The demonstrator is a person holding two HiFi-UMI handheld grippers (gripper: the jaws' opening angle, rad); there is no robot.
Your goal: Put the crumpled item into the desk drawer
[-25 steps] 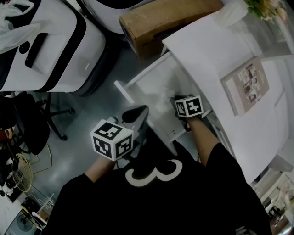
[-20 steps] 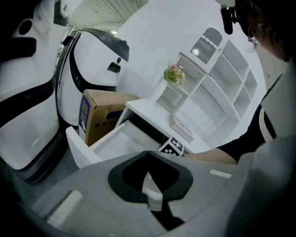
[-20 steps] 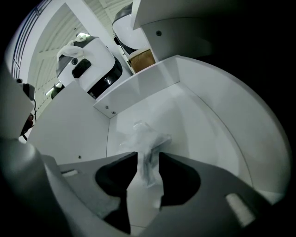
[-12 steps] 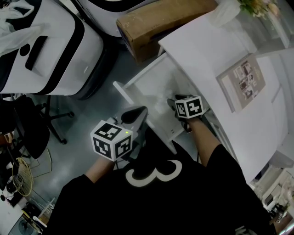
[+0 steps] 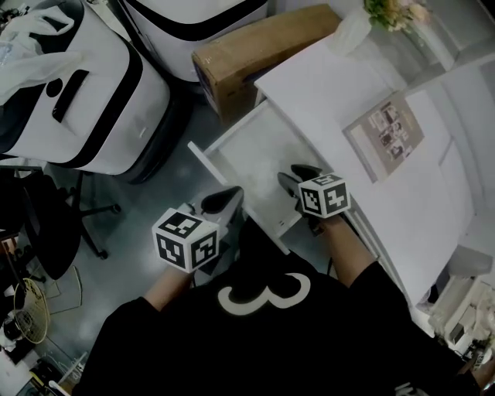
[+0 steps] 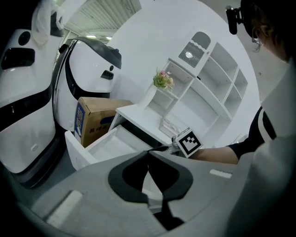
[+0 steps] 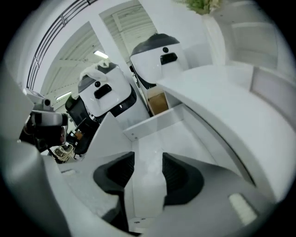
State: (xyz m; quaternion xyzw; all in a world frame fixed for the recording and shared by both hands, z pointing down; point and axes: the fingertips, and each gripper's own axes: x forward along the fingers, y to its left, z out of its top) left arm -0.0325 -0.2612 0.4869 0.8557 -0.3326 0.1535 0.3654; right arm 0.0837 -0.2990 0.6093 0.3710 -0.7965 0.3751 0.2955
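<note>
The white desk drawer (image 5: 232, 147) stands pulled out below the desk top (image 5: 332, 93). My right gripper (image 5: 292, 178) hangs over the drawer's near end, open, with nothing between its pads. In the right gripper view the right gripper (image 7: 148, 156) looks down into the drawer (image 7: 155, 121). A faint pale crumpled patch (image 7: 156, 162) shows on the drawer floor beyond the jaws; what it is stays hard to tell. My left gripper (image 5: 223, 198) is shut and empty, left of the drawer's front corner. The left gripper (image 6: 149, 152) faces the drawer (image 6: 108, 142).
A cardboard box (image 5: 255, 50) sits on the floor behind the drawer. A large white and black case (image 5: 85, 93) stands at the left, with a black office chair (image 5: 46, 224) below it. On the desk lie a printed card (image 5: 384, 133) and flowers (image 5: 390, 11).
The right gripper's jaws have opened and it has drawn back a little towards me. The pale crumpled lump seen at its tips earlier is no longer visible in the head view.
</note>
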